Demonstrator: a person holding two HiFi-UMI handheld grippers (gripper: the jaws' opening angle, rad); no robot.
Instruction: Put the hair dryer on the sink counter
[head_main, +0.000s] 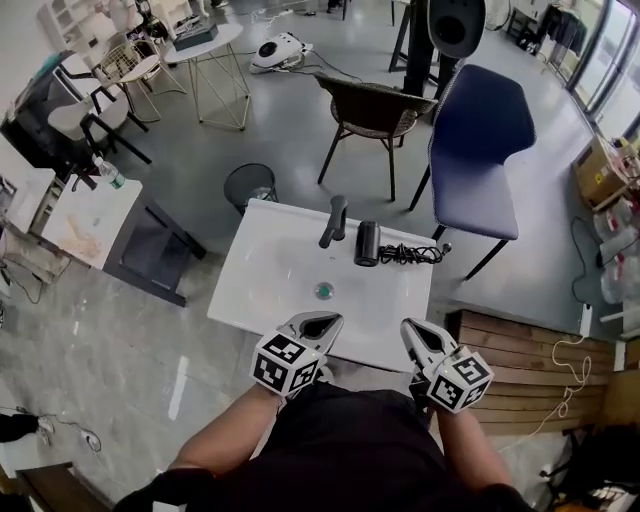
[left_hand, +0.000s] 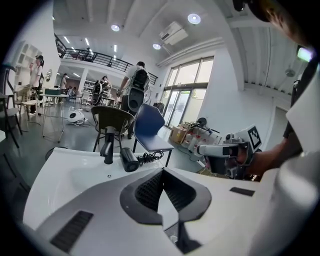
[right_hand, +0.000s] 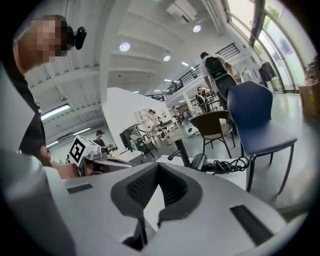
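A black hair dryer (head_main: 368, 243) lies on the white sink counter (head_main: 266, 262) at its back right, just right of the black faucet (head_main: 335, 220). Its coiled cord (head_main: 411, 254) trails to the right along the counter's edge. The dryer also shows in the left gripper view (left_hand: 128, 160) and the right gripper view (right_hand: 199, 162). My left gripper (head_main: 325, 322) hovers at the counter's near edge, jaws shut and holding nothing. My right gripper (head_main: 412, 330) hangs beside it at the near right corner, also shut and empty. Neither one touches the dryer.
A green drain (head_main: 324, 291) sits in the basin. Behind the sink stand a blue chair (head_main: 480, 140), a wicker chair (head_main: 375, 105) and a black bin (head_main: 250, 185). Wooden slats (head_main: 520, 370) lie to the right, a low white table (head_main: 90, 215) to the left.
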